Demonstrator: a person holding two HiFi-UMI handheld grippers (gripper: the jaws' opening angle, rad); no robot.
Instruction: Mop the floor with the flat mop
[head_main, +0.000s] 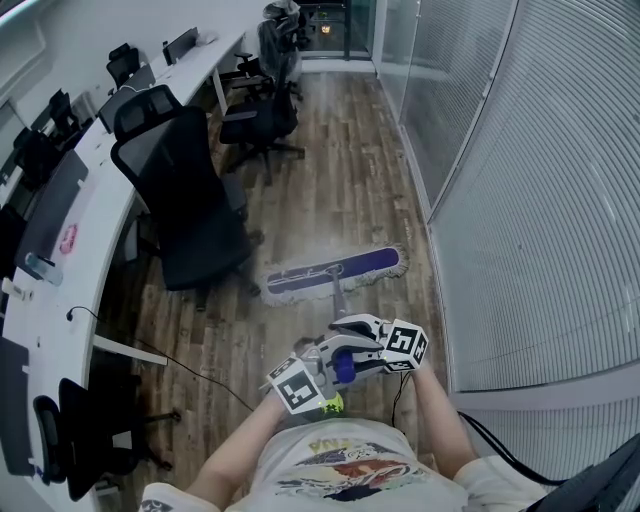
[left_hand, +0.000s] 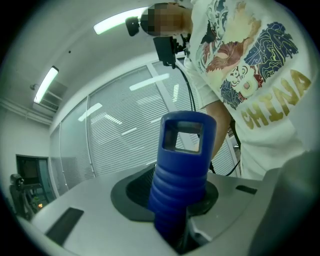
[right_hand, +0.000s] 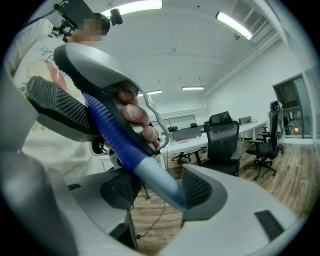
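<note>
The flat mop lies with its purple and white head (head_main: 332, 271) on the wooden floor in front of me. Its handle rises toward my chest. My left gripper (head_main: 325, 372) is shut on the blue ribbed top of the handle (left_hand: 181, 165), whose end with a square hole sticks out beyond the jaws of this gripper (left_hand: 172, 200). Just below, my right gripper (head_main: 362, 335) stands around the handle where blue grip meets pale shaft (right_hand: 156, 181). In the right gripper view the shaft rests by one pad (right_hand: 197, 189) of that gripper (right_hand: 157, 192), with a gap to the other.
A black office chair (head_main: 186, 200) stands just left of the mop head, beside a long white desk (head_main: 95, 195). More chairs (head_main: 262, 112) stand farther along the aisle. A glass wall with blinds (head_main: 540, 180) runs along the right. A dark cable (head_main: 190, 372) crosses the floor at left.
</note>
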